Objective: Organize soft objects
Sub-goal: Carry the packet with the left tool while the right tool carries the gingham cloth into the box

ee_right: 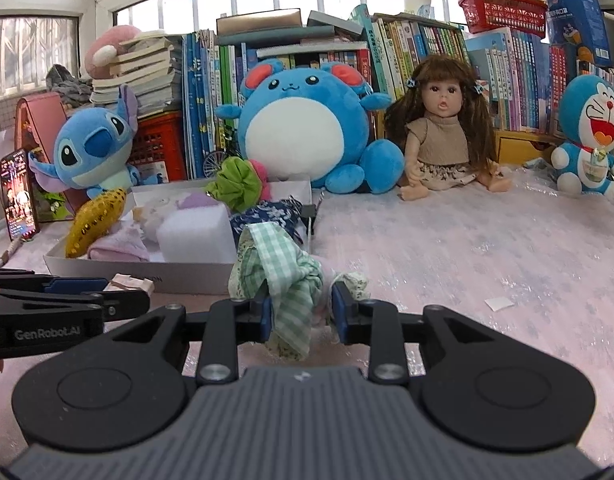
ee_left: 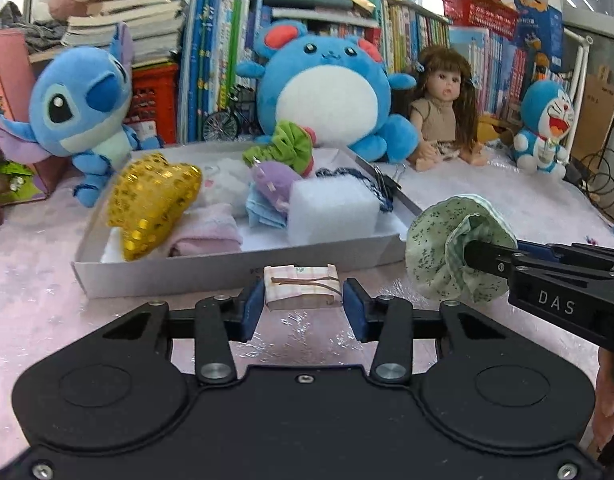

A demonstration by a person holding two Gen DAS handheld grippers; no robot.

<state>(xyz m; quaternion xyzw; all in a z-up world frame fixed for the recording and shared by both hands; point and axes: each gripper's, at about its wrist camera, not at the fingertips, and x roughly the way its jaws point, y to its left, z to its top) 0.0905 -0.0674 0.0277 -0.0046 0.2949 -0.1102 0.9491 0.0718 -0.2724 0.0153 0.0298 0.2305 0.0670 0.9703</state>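
A white tray (ee_left: 227, 270) on the pink table holds a gold star cushion (ee_left: 151, 200), a pink towel (ee_left: 207, 236), a white foam block (ee_left: 331, 212), a purple pouch (ee_left: 275, 184) and a green scrunchie (ee_left: 287, 144). My left gripper (ee_left: 303, 306) is open around a small folded checked cloth tied with a band (ee_left: 303, 286), just in front of the tray's wall. My right gripper (ee_right: 301, 312) is shut on a green floral and checked fabric piece (ee_right: 283, 276), (ee_left: 455, 248), held right of the tray's near corner.
Plush Stitch (ee_left: 79, 112), a round blue plush (ee_left: 327, 92), a doll (ee_left: 443, 108) and a Doraemon (ee_left: 545, 128) sit along the back before rows of books. A phone (ee_right: 19, 196) stands at the left. A binder clip (ee_left: 387, 184) lies by the tray's right edge.
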